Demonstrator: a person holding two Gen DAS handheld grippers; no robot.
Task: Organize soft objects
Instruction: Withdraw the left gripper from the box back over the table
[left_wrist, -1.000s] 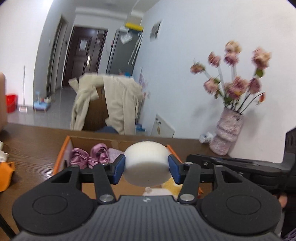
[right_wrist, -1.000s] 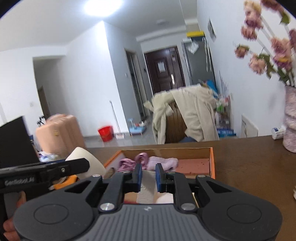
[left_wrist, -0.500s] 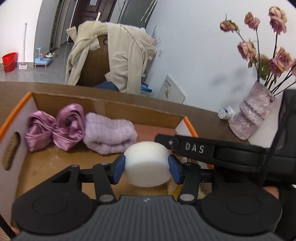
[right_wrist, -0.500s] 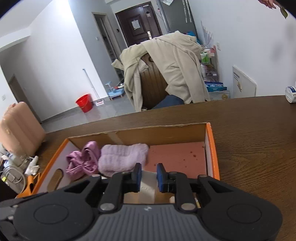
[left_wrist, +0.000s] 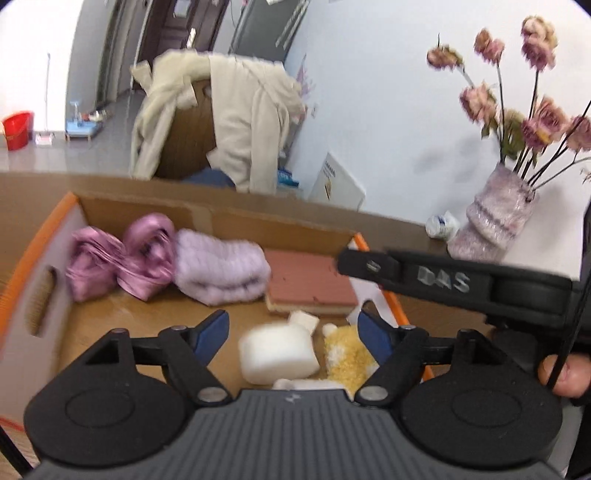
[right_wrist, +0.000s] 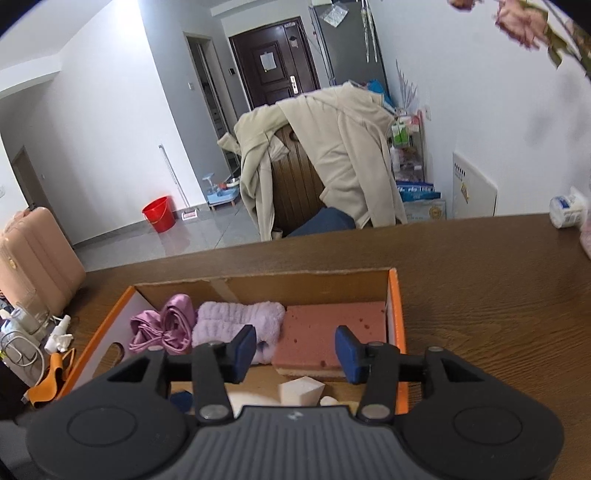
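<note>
An orange-rimmed cardboard box (left_wrist: 22, 266) (right_wrist: 397, 314) holds a purple satin bow (left_wrist: 122, 258) (right_wrist: 162, 326), a lilac towel (left_wrist: 221, 271) (right_wrist: 240, 321) and a pink sponge (left_wrist: 306, 280) (right_wrist: 332, 332). My left gripper (left_wrist: 293, 326) hovers over the box, its jaws opening. A white round sponge (left_wrist: 277, 352) lies loose on the box floor below them, beside a yellow plush (left_wrist: 347, 358). My right gripper (right_wrist: 295, 347) (left_wrist: 443, 280) is also opening, its pads touching nothing. A white foam wedge (right_wrist: 299, 391) (left_wrist: 303, 319) rests under it.
A vase of dried flowers (left_wrist: 495, 225) and a small white bottle (left_wrist: 441, 225) stand on the brown table (right_wrist: 480, 295) right of the box. An orange item and cables (right_wrist: 51, 376) lie left of it. A coat-draped chair (right_wrist: 317, 166) stands behind the table.
Both grippers came forward and down over the box. The left let go of the white round sponge, which now lies in the box. The right went from shut to apart.
</note>
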